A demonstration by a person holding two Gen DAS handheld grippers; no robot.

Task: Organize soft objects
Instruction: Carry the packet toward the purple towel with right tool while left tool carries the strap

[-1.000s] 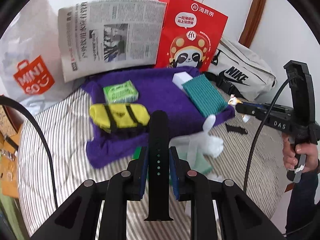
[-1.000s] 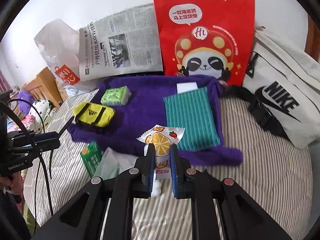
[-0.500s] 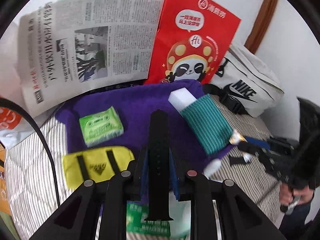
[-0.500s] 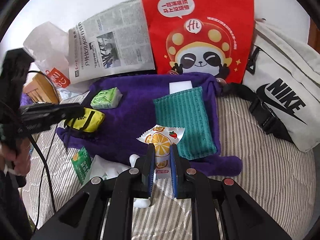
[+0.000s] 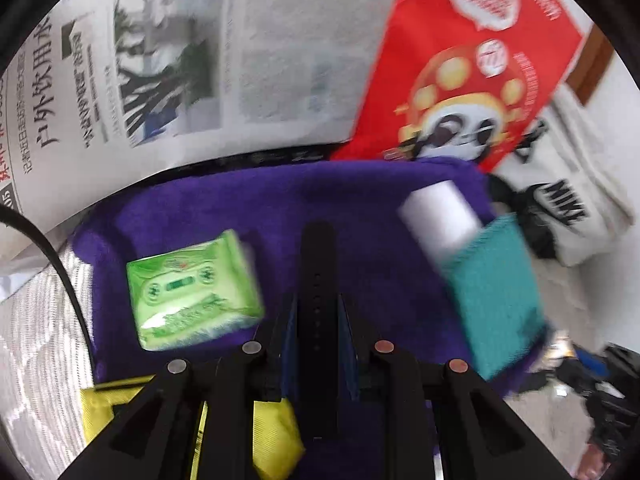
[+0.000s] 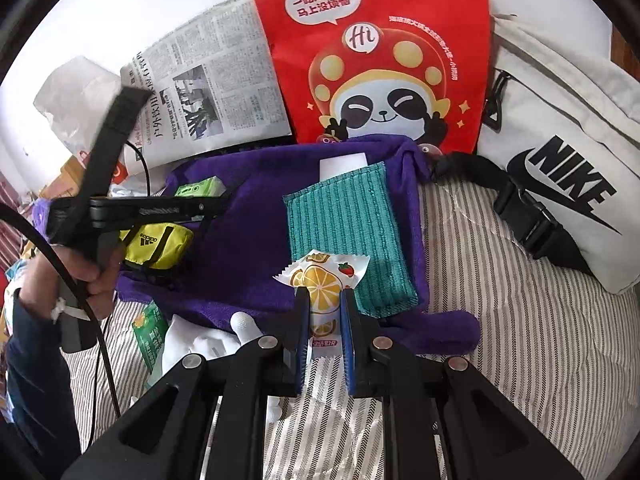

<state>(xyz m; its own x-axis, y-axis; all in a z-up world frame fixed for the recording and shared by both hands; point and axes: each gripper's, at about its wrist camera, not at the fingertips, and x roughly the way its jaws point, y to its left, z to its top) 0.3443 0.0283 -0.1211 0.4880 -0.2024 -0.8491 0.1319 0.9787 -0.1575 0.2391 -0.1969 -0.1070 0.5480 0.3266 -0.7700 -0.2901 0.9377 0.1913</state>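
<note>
Between the left tongs, a black strap stands clamped.

A bed with a grey-and-white striped cover runs up to a plain white wall. Brown wooden trim sits on that wall, daylight all over.

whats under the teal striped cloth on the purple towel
A white block pokes out from under the far end of the teal striped cloth, and the purple towel lies beneath both. How far the block runs under the cloth is covered.
</note>
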